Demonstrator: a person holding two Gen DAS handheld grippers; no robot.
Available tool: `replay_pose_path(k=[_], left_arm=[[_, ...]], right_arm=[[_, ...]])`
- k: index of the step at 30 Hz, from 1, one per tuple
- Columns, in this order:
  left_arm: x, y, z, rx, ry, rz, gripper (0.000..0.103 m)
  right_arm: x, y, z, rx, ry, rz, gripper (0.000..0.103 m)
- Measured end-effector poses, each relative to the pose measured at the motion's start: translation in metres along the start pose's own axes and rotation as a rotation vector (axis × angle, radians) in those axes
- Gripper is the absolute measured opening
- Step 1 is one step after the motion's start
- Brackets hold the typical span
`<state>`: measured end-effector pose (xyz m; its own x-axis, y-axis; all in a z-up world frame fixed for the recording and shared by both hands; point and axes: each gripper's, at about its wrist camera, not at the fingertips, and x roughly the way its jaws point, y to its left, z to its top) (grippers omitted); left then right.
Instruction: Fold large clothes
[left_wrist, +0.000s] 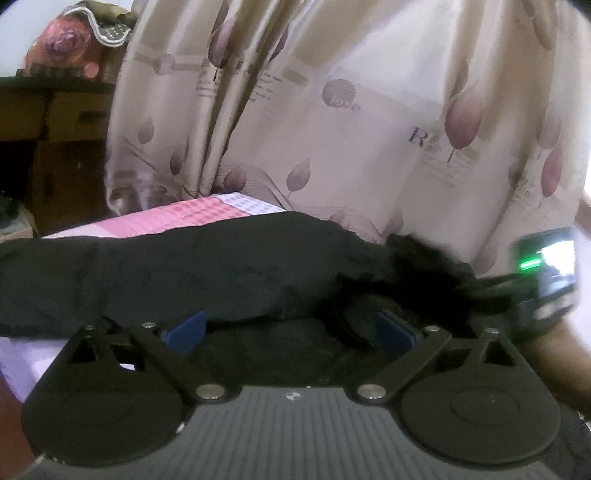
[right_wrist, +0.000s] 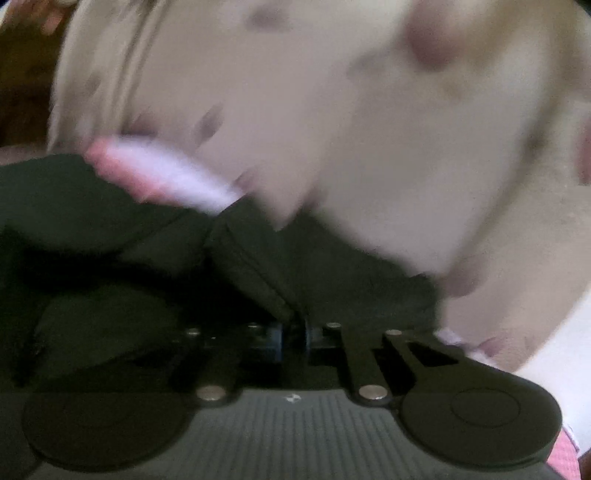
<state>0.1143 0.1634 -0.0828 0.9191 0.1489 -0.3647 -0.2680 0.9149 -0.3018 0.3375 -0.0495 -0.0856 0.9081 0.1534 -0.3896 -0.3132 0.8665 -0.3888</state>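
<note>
A black garment (left_wrist: 184, 273) lies in a long crumpled band across the bed. My left gripper (left_wrist: 291, 332) is low over its near edge and open. Its blue pads (left_wrist: 188, 328) stand wide apart, with black cloth lying loosely between them and over the right pad. At the right end of the band, the housing of my right gripper (left_wrist: 546, 269) shows with a green light, its fingers buried in bunched cloth. The right wrist view is blurred. In it, my right gripper (right_wrist: 293, 334) has its jaws nearly together on a raised fold of the garment (right_wrist: 332, 273).
A cream curtain with purple leaf prints (left_wrist: 332, 110) hangs right behind the bed. The pink checked bedsheet (left_wrist: 192, 214) shows beyond the garment. A dark wooden cabinet (left_wrist: 55, 129) with a pink bag (left_wrist: 62, 48) on top stands at the left. A forearm (left_wrist: 554, 362) is at the lower right.
</note>
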Motion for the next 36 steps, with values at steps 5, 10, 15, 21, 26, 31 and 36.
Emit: replay_pose_path(k=[5, 10, 15, 21, 26, 31, 36], left_arm=[[-0.005, -0.008, 0.003, 0.027, -0.023, 0.005, 0.1], [-0.006, -0.025, 0.003, 0.066, -0.035, 0.006, 0.102], [-0.004, -0.043, -0.006, 0.109, -0.023, 0.008, 0.102], [0.002, -0.06, -0.018, 0.165, 0.004, 0.03, 0.102], [0.007, -0.071, -0.016, 0.214, -0.003, 0.039, 0.102], [0.013, -0.083, -0.005, 0.296, -0.038, 0.027, 0.102], [0.017, -0.09, 0.012, 0.362, -0.084, 0.004, 0.103]], right_arm=[[-0.075, -0.137, -0.013, 0.204, -0.107, -0.159, 0.009], [-0.144, -0.267, -0.054, 0.342, -0.119, -0.373, 0.009], [-0.177, -0.355, -0.117, 0.445, -0.038, -0.527, 0.009], [-0.17, -0.411, -0.208, 0.612, 0.105, -0.633, 0.009], [-0.163, -0.428, -0.286, 0.744, 0.229, -0.664, 0.01], [-0.174, -0.424, -0.314, 0.844, 0.222, -0.665, 0.043], [-0.232, -0.393, -0.298, 0.888, -0.009, -0.752, 0.076]])
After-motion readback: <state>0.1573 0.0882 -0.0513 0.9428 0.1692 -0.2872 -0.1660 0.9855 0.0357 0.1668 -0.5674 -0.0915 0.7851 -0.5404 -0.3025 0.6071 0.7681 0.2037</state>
